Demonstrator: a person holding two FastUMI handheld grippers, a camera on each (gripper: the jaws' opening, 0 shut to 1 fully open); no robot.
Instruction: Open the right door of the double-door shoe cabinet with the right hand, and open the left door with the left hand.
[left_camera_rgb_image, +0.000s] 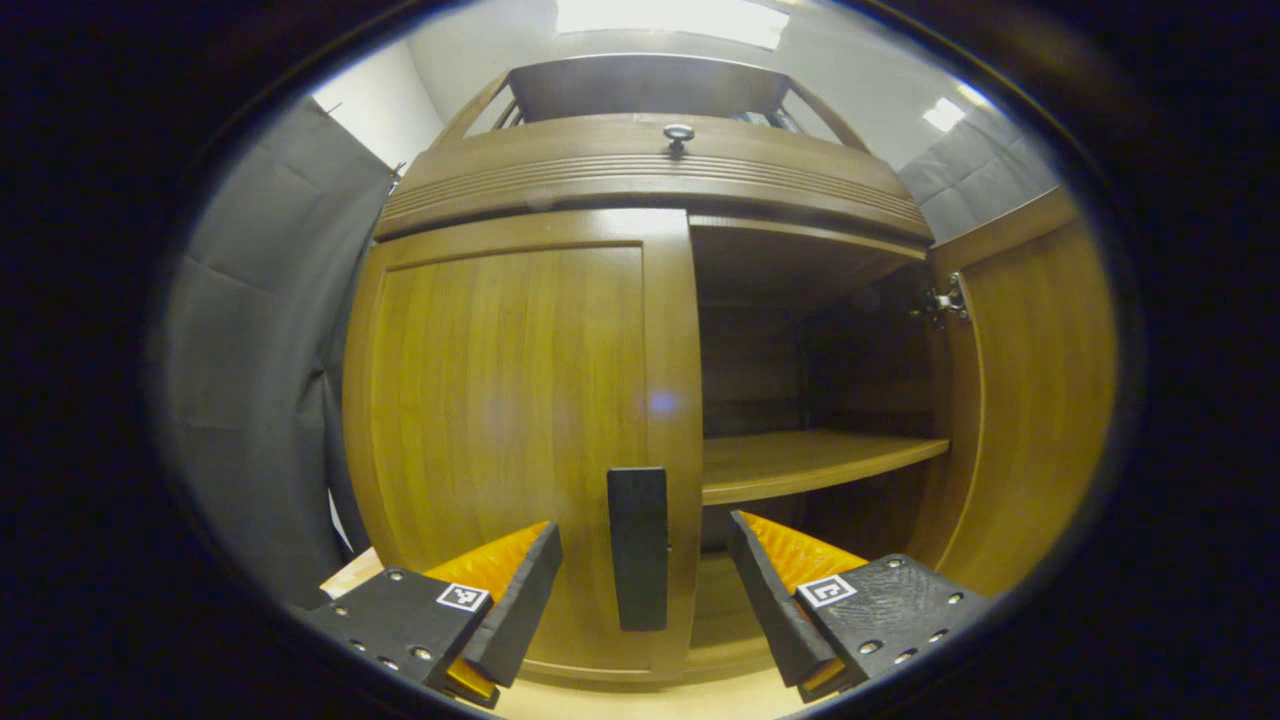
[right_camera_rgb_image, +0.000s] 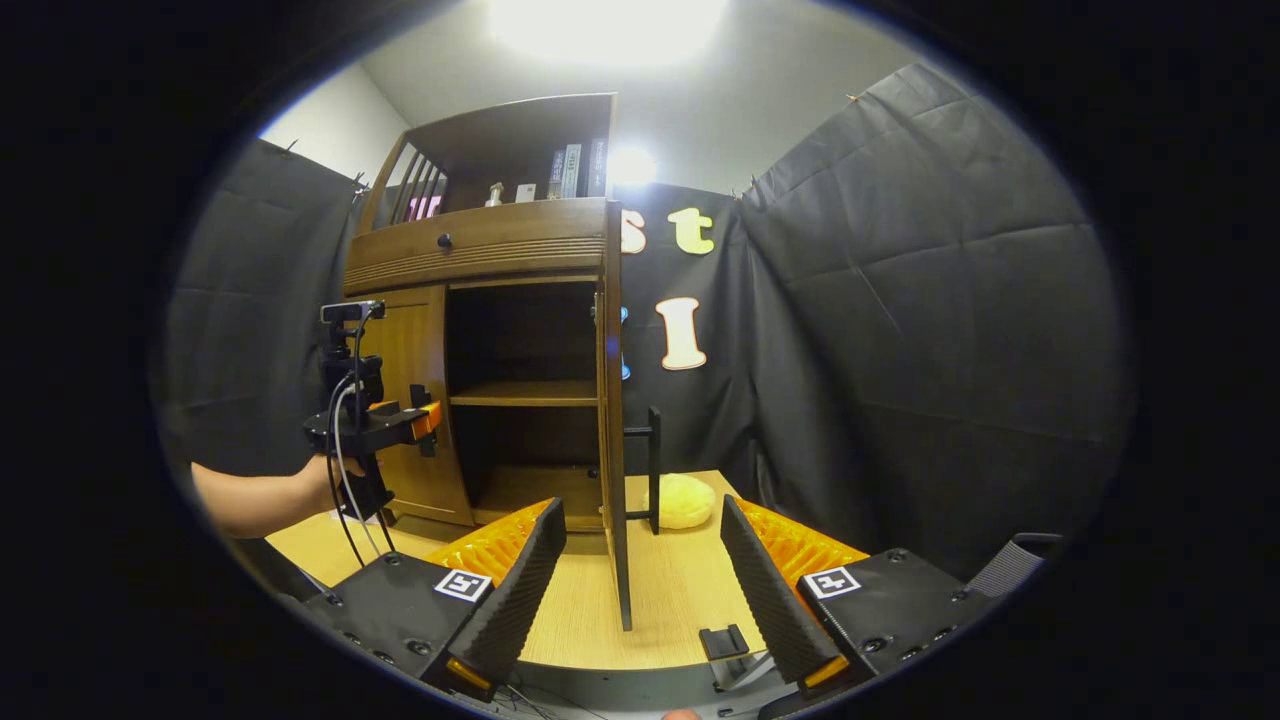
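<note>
Left gripper view faces the shoe cabinet, a warm brown wooden piece standing on the pale tabletop. Its left door is closed, with one dark upright handle near the inner edge, while the right door is swung wide open, baring one shelf and one metal hinge. One round knob sits on the drawer front above. The left gripper is spread wide and holds nothing, its fingers either side of the handle but short of it. In the right gripper view, the right gripper is also wide apart and empty, the open door's edge between its fingers. One yellow soft object lies on the tabletop beyond
</note>
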